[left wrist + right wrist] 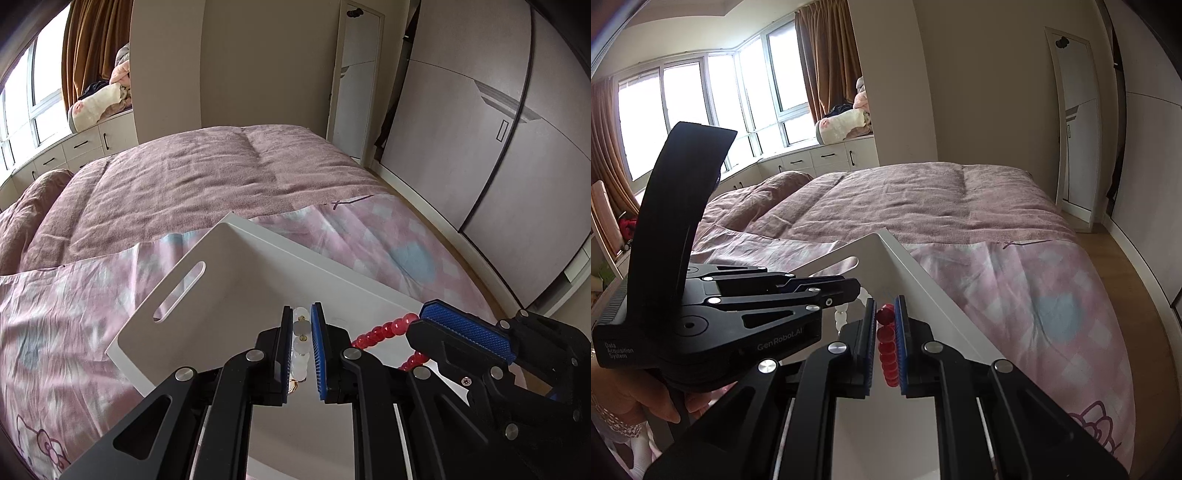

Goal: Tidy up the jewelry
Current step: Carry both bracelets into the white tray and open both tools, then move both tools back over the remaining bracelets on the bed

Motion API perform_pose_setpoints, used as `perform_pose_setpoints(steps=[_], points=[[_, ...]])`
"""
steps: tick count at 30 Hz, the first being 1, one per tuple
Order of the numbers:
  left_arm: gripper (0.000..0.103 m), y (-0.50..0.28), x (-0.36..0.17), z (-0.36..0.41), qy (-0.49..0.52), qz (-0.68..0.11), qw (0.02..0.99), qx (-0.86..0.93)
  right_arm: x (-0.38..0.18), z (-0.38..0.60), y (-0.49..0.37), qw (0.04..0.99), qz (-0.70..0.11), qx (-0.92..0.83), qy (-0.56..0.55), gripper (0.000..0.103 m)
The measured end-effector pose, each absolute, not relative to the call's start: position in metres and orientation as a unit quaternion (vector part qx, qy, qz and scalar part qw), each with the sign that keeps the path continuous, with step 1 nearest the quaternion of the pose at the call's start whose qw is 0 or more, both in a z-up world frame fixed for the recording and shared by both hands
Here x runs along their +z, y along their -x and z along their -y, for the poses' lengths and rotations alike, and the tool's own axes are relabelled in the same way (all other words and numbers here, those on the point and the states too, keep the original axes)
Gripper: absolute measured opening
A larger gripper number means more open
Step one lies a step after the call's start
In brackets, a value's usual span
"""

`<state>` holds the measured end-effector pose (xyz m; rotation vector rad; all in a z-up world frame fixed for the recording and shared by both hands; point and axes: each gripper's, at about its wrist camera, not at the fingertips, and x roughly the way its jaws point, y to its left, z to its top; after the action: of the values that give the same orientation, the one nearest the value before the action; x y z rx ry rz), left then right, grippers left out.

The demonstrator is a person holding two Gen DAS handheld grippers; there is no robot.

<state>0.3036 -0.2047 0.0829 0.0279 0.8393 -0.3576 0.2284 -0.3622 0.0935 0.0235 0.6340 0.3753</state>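
Two bead strings — one white bead bracelet (300, 347) and one red bead bracelet (887, 349). Two hand-held grippers: the left hand-held gripper (300, 354) and the right hand-held gripper (886, 350) — both over one white tray (229, 266). One bed (207, 177) beyond the tray.

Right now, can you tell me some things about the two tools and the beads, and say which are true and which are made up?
1. The left tool is closed on the white beads. True.
2. The right tool grips green beads. False: it is closed on the red beads.
3. The white tray sits on the floor. False: it rests on the bed.
4. The tray has a slot handle in its wall. True.
5. Both tools reach over the tray. True.
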Motion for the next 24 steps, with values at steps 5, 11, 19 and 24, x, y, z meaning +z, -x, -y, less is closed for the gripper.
perform_pose_setpoints(steps=[5,11,19,24], points=[[0.035,-0.306,0.082,0.205,-0.001,-0.401,0.902,-0.161,0.088,0.361,-0.231,0.931,-0.318,0.179,-0.006,0.012],[0.069,-0.302,0.099,0.185,-0.005,-0.371,0.92,-0.124,0.093,0.358,-0.223,0.943,-0.289,0.166,0.008,0.056],[0.084,-0.278,0.117,0.105,-0.002,-0.349,0.936,-0.057,0.103,0.354,-0.213,0.951,-0.252,0.178,-0.01,0.056],[0.091,-0.252,0.117,0.037,0.023,-0.343,0.939,-0.001,0.111,0.344,-0.201,0.952,-0.224,0.206,-0.022,0.066]])
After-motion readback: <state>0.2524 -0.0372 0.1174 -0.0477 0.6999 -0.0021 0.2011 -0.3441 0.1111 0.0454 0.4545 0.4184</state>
